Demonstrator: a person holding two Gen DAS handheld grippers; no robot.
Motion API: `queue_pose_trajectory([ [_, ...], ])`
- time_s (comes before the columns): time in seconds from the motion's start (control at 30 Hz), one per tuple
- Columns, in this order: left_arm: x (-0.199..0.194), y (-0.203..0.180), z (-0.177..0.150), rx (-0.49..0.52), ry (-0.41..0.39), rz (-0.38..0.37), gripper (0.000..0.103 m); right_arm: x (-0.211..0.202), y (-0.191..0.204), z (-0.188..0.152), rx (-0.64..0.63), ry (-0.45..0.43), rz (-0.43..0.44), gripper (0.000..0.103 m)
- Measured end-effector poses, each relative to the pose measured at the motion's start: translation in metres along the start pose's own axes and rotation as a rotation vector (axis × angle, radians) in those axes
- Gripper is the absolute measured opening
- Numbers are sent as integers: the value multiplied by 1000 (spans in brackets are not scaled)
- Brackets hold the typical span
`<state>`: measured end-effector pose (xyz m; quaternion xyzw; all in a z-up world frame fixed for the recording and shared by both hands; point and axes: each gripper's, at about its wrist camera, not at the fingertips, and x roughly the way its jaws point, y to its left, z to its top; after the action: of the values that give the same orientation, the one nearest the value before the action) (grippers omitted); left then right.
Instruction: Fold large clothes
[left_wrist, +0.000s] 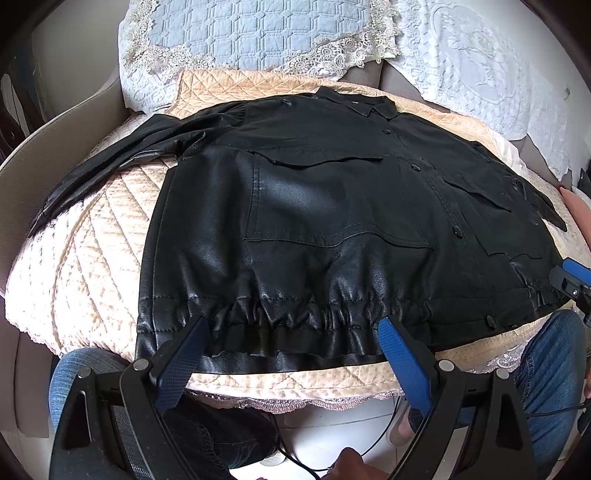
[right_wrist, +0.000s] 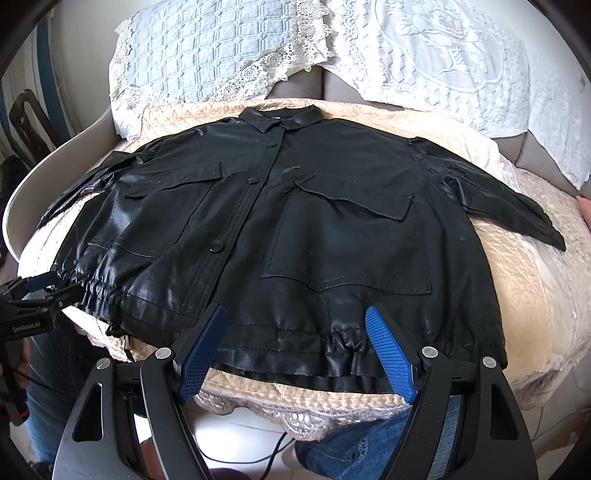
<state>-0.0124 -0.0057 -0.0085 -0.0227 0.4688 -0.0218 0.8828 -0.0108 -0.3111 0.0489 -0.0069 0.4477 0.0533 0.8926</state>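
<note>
A black leather-look jacket (left_wrist: 332, 206) lies face up and spread flat on a beige quilted sofa cover (left_wrist: 96, 258), collar far, gathered hem near, both sleeves stretched out to the sides. It also shows in the right wrist view (right_wrist: 325, 221). My left gripper (left_wrist: 293, 325) is open, its blue pads either side of the hem's left half, just above it. My right gripper (right_wrist: 295, 314) is open over the hem's right half. Each gripper shows at the edge of the other's view: the right gripper (left_wrist: 570, 280) and the left gripper (right_wrist: 37, 288).
A light blue quilted cushion with lace trim (left_wrist: 255, 33) and a white lace throw (left_wrist: 480, 66) lie against the sofa back. The person's jeans-clad knees (left_wrist: 546, 362) and cables on a white floor (right_wrist: 236, 435) are below the seat's front edge.
</note>
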Motion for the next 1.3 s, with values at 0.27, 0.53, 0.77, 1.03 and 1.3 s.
queue_pose_trajectory([
  [0.27,-1,4,0,-22,-5,0,94,0,3,0,-4,1,5,78],
  [0.53,-2,5,1,-23,-19,7,94,0,6,2,-13,-6,13,78],
  [0.77,-2,11,3,-47,-27,16,94,2,8,4,-11,-4,11,78],
  [1.03,3,21,8,-75,-26,5,94,9,14,10,-10,8,23,78],
  [1.3,9,32,16,-100,-26,-4,92,23,29,25,-31,15,45,78],
])
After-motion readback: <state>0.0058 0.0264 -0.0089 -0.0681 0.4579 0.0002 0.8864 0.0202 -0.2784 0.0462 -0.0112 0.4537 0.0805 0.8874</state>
